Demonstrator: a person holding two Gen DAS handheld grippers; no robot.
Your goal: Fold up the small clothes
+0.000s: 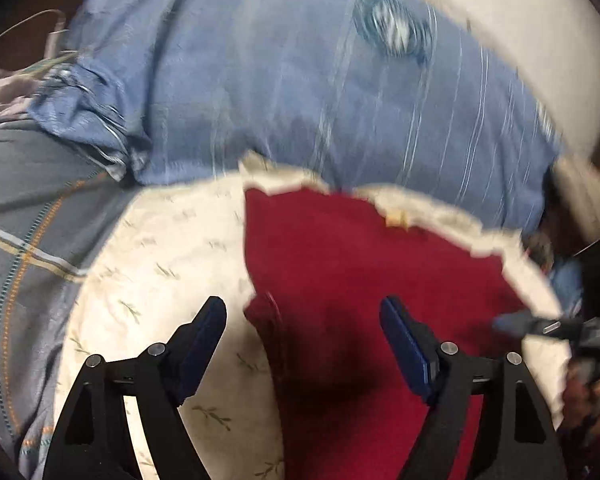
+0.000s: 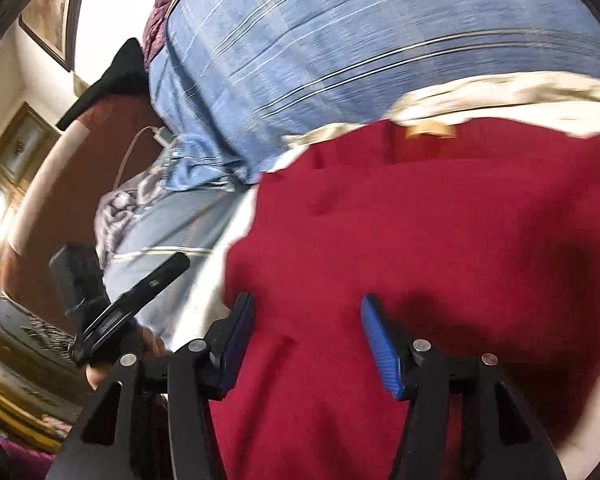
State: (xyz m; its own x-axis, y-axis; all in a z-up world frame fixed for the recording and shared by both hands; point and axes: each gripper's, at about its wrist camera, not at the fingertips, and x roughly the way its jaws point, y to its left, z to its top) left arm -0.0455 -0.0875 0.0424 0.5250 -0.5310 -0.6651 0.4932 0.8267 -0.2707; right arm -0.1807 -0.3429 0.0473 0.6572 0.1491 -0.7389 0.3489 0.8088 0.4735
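Observation:
A dark red garment point(image 1: 360, 264) lies spread on a cream leaf-print cushion point(image 1: 160, 264). My left gripper point(image 1: 304, 320) hovers open above the garment's left edge, with nothing between its blue pads. In the right wrist view the same red garment point(image 2: 420, 232) fills the middle, a tan label point(image 2: 430, 130) at its far edge. My right gripper point(image 2: 308, 322) stands open over the cloth, its pads apart and clear of the fabric. At the right edge of the left wrist view, the tip of the other gripper point(image 1: 548, 326) shows above the garment. Both views are blurred by motion.
A blue striped pillow point(image 1: 320, 80) lies behind the cushion, with grey-blue bedding point(image 1: 28, 208) to the left. In the right wrist view a white charger and cable point(image 2: 156, 136) sit by the pillow point(image 2: 340, 40), and a dark wooden cabinet point(image 2: 16, 152) stands far left.

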